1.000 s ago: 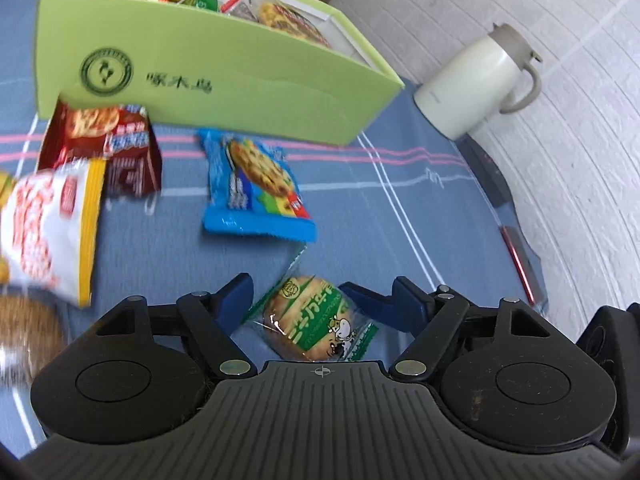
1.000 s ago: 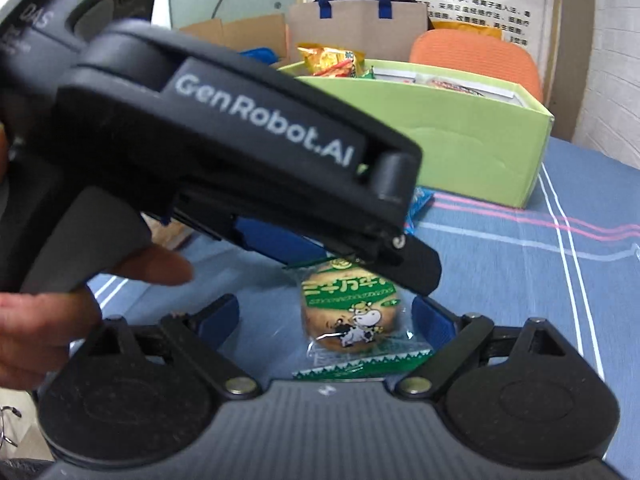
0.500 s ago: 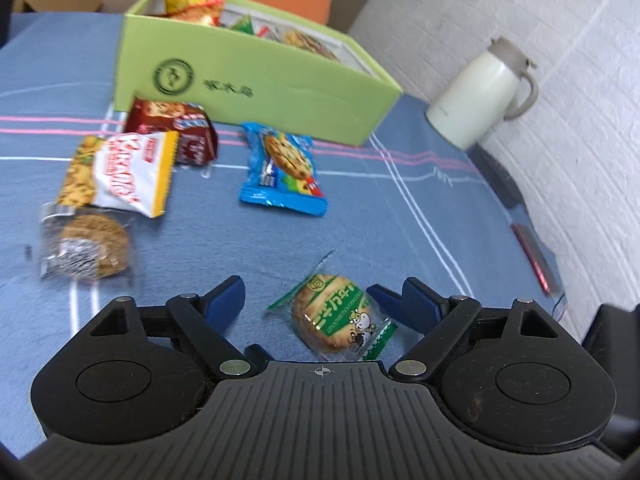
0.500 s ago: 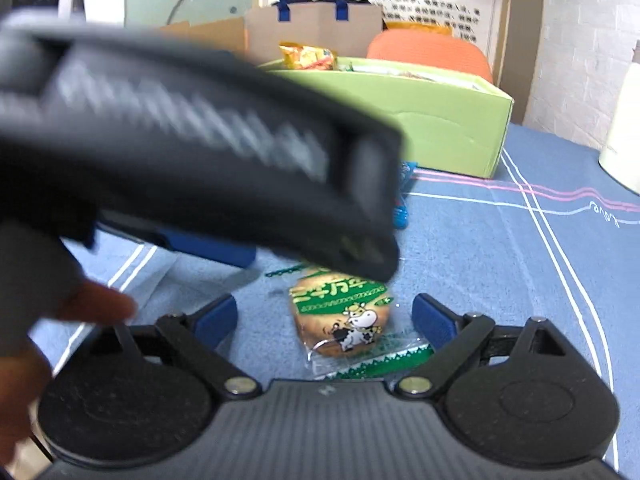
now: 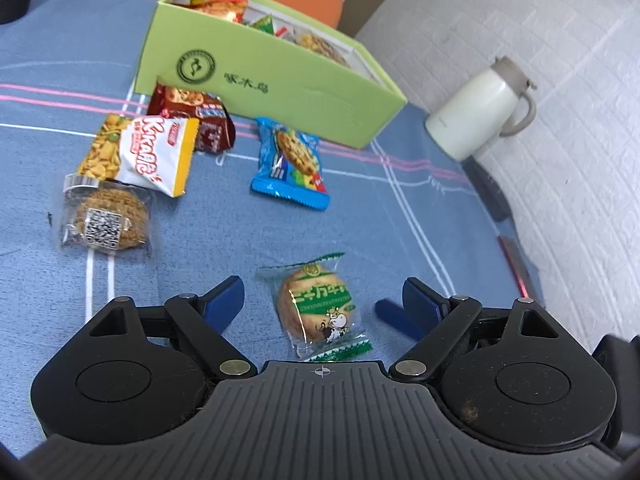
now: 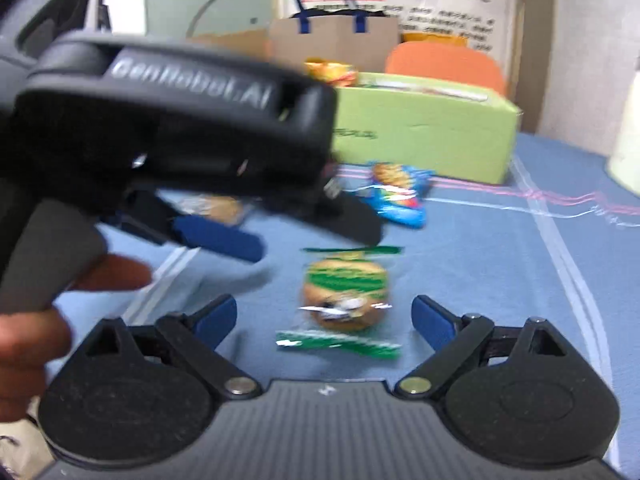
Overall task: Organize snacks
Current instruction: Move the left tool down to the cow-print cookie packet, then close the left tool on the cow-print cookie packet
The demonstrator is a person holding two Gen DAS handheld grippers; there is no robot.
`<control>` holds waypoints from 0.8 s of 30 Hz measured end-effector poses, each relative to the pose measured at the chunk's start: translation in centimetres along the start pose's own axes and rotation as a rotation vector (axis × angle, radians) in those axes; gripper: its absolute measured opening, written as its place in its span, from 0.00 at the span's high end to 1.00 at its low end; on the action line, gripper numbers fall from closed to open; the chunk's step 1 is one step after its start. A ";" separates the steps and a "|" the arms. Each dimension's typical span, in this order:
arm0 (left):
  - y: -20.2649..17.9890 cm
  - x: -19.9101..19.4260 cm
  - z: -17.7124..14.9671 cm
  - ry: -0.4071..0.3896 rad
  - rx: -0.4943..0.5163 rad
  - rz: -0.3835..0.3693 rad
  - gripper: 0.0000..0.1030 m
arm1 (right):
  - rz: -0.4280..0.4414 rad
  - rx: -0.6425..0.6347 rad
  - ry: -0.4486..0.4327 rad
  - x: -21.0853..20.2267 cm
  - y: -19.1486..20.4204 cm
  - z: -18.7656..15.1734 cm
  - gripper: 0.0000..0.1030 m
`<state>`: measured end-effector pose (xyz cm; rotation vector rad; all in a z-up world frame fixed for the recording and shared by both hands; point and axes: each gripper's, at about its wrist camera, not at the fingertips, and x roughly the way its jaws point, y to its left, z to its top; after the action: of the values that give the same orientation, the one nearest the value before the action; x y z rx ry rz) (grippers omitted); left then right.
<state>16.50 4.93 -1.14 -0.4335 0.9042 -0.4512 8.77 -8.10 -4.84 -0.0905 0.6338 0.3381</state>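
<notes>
The round biscuit in crinkly green-and-clear wrap [image 5: 318, 308] lies flat on the blue cloth-covered bench [image 5: 400, 240], between the spread jaws of both the left hand-held gripper [image 5: 320, 300] and right hand-held gripper [image 6: 324, 316], untouched. Left jaws just widened. A glossy blue cookie packet [image 5: 294, 162] lies before the green cardboard box [image 5: 260, 84].

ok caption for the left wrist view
Open left gripper over a green biscuit pack, four snacks before the green box.

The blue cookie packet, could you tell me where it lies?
In the left wrist view the blue cookie packet lies on the tablecloth just before the green box, right of the brown packet.
</notes>
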 end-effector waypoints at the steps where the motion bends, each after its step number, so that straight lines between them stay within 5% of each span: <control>1: -0.2 0.3 0.1 0.007 0.008 0.003 0.28 | 0.018 0.009 0.004 0.2 -0.3 0.1 0.10; 5: -1.2 1.3 0.0 0.033 0.051 -0.001 0.29 | 0.084 0.012 0.007 0.7 -0.3 0.6 0.10; 16: -1.9 3.0 -0.5 0.068 0.098 0.039 0.32 | 0.072 -0.049 0.009 1.6 0.2 0.3 0.10; 18: -2.2 3.1 -0.7 0.067 0.128 0.051 0.42 | 0.080 -0.072 -0.012 1.2 0.4 -0.2 0.14; 20: -2.5 3.1 -0.8 0.073 0.171 0.069 0.71 | 0.072 -0.072 -0.026 0.7 -0.5 -0.8 0.23; 21: -2.6 3.0 -0.9 0.069 0.190 0.093 0.74 | 0.074 -0.062 -0.029 0.5 -0.8 -0.7 0.32; 22: -2.7 2.9 -0.7 0.068 0.192 0.096 0.86 | 0.085 -0.044 -0.025 0.5 -1.3 -0.5 0.32; 24: -2.7 2.3 0.2 0.048 0.167 0.088 0.92 | 0.102 -0.030 -0.040 0.3 -2.2 0.4 0.32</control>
<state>17.38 1.45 -1.10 -0.2306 0.9199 -0.4538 9.96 -9.97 -4.78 -0.0804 0.5950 0.4465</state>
